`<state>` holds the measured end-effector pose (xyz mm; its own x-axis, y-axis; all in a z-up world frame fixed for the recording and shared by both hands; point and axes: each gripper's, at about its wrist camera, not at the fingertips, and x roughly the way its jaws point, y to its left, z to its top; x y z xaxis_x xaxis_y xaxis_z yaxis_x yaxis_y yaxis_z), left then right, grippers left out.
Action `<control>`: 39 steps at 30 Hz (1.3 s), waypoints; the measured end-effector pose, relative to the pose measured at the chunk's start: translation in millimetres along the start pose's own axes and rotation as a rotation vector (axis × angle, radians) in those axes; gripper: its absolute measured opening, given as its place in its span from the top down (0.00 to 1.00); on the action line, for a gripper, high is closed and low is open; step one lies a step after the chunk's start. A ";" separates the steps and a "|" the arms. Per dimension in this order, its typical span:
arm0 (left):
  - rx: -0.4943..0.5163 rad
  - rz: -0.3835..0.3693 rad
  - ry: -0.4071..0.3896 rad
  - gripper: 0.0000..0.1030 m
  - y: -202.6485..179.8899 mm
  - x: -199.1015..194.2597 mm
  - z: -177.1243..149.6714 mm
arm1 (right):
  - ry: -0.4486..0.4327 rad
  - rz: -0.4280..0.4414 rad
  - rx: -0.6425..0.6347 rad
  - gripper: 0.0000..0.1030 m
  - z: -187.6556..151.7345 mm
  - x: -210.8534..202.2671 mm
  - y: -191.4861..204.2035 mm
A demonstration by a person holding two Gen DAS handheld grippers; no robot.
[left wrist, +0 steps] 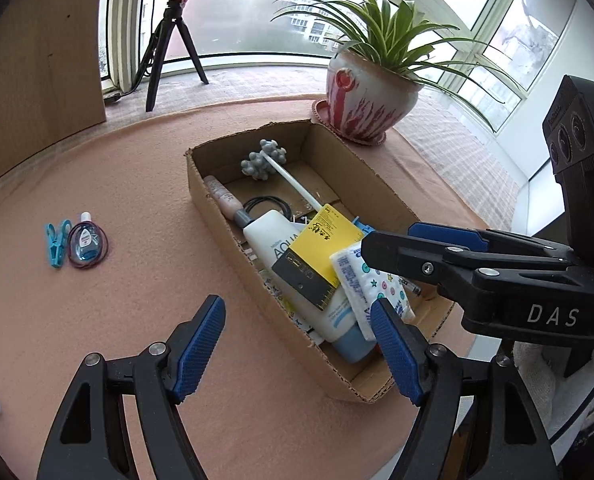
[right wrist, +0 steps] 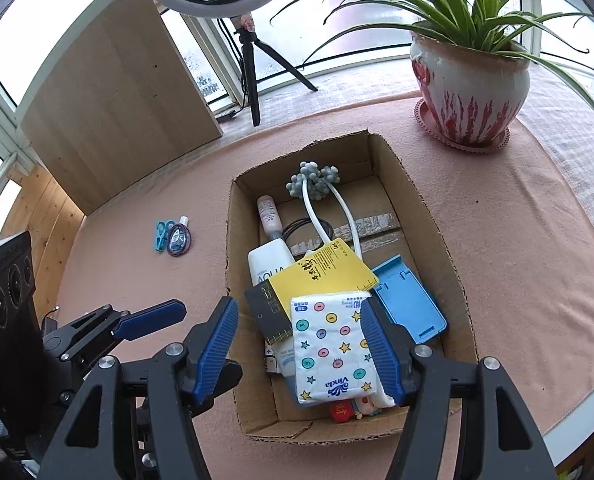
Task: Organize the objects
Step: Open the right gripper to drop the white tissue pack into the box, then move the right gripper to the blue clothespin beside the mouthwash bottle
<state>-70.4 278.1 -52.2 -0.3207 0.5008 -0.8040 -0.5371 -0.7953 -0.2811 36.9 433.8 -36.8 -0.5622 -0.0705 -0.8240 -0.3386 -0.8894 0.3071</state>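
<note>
An open cardboard box (left wrist: 213,200) (right wrist: 453,264) on the pink table holds a grey massage roller (right wrist: 315,180), a pink tube (right wrist: 268,212), a white AQUA tube (left wrist: 273,240), a yellow card (right wrist: 329,272), a Vinda tissue pack (right wrist: 329,344) and a blue holder (right wrist: 409,300). Left of the box lie a teal clip (left wrist: 57,244) and a small blue bottle (left wrist: 85,242) inside a hair band. My left gripper (left wrist: 297,344) is open and empty at the box's near left wall. My right gripper (right wrist: 301,348) is open above the tissue pack.
A potted spider plant (left wrist: 369,96) (right wrist: 473,88) stands on a saucer behind the box. A ring light on a black tripod (right wrist: 249,60) and a wooden board (right wrist: 113,108) stand at the back left. The table edge runs on the right.
</note>
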 end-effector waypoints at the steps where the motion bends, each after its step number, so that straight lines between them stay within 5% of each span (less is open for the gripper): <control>1: -0.013 0.009 -0.004 0.24 8.0 -4.3 -2.0 | 0.002 0.006 -0.003 0.42 0.6 1.7 3.4; 19: -0.320 0.225 -0.032 0.24 176.6 -87.5 -91.8 | 0.120 0.129 -0.151 0.42 32.6 80.3 120.8; 27: -0.432 0.290 -0.019 0.24 233.4 -125.2 -150.2 | 0.222 0.105 -0.156 0.42 64.4 158.5 166.6; 36: -0.542 0.340 -0.059 0.24 281.6 -165.6 -187.9 | 0.306 -0.029 -0.136 0.42 90.8 234.1 192.9; 39: -0.569 0.342 -0.062 0.24 294.6 -172.2 -197.8 | 0.336 0.003 -0.110 0.42 91.2 243.3 196.6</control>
<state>-19.1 -109.9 -100.2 -0.4535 0.1932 -0.8700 0.0934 -0.9605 -0.2620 -235.2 283.0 -133.5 -0.2770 -0.2015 -0.9395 -0.2442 -0.9309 0.2717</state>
